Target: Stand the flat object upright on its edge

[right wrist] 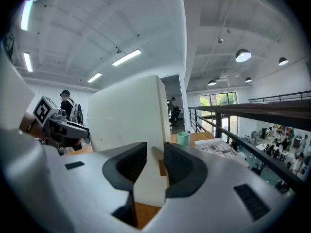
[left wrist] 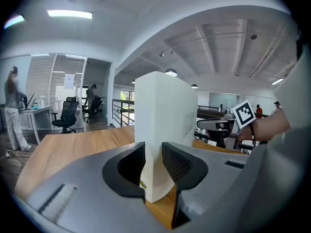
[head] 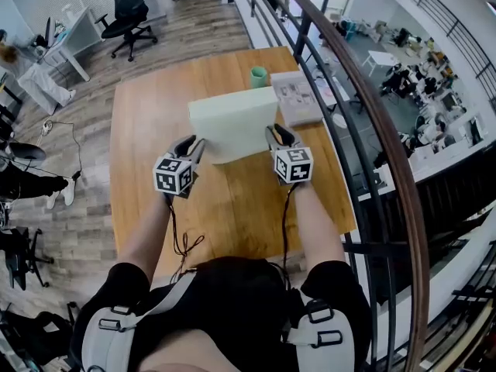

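Observation:
A pale, thick foam slab (head: pixel 232 122) stands upright on its long edge across the middle of the wooden table (head: pixel 151 138). My left gripper (head: pixel 194 147) is shut on the slab's left end, and my right gripper (head: pixel 274 136) is shut on its right end. In the left gripper view the slab (left wrist: pixel 165 110) rises between the pads of the left gripper (left wrist: pixel 153 161), its bottom edge on the wood. Seen from the right gripper view, the slab (right wrist: pixel 127 118) fills the gap of the right gripper (right wrist: pixel 154 164), with both pads against its faces.
A small green cup (head: pixel 259 77) and a printed booklet (head: pixel 296 98) lie just behind the slab at the table's far right. A dark metal railing (head: pixel 350 76) runs along the table's right side. An office chair (head: pixel 128 14) stands far back left.

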Tool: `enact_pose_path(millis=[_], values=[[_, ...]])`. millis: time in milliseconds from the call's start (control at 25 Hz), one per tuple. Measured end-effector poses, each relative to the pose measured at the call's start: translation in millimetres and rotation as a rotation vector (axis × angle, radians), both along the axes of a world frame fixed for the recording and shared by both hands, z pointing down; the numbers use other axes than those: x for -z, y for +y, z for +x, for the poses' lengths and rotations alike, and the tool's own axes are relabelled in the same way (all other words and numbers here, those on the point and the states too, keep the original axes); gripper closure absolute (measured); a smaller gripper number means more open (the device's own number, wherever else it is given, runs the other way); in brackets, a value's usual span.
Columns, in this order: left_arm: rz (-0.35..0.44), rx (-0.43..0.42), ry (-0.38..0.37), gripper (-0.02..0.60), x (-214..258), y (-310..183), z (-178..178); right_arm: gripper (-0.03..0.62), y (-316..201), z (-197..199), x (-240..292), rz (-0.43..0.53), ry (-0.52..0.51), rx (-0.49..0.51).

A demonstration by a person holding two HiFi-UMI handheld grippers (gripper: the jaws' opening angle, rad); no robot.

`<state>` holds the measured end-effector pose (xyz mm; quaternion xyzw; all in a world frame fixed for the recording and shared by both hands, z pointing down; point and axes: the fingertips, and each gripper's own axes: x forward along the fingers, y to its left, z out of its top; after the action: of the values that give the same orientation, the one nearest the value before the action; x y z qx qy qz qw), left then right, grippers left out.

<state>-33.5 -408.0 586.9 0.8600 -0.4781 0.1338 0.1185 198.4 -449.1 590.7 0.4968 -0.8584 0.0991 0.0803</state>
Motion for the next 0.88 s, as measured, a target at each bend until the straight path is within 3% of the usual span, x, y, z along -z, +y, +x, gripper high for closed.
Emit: enact_pose_path(millis=[280, 360, 440, 880], values=[[0.082, 0.096, 0.030, 0.471, 33.5, 21.7, -16.8, 0.504, 29.2, 2.7, 42.9, 0.097, -0.016, -0.070], [0.137, 0.117, 0.021, 0.540, 53.0, 30.2, -19.8, 0.570, 38.2, 4.9, 62.1, 0.150, -0.014, -0.105], [0.180, 0.129, 0.013, 0.577, 69.8, 37.4, -21.5, 0.588, 45.6, 3.5, 79.1, 0.193, -0.017, -0.123], [0.329, 0.172, 0.058, 0.577, 139.8, 99.1, -42.8, 0.589, 116.7, -23.1, 155.7, 0.366, 0.009, -0.175]])
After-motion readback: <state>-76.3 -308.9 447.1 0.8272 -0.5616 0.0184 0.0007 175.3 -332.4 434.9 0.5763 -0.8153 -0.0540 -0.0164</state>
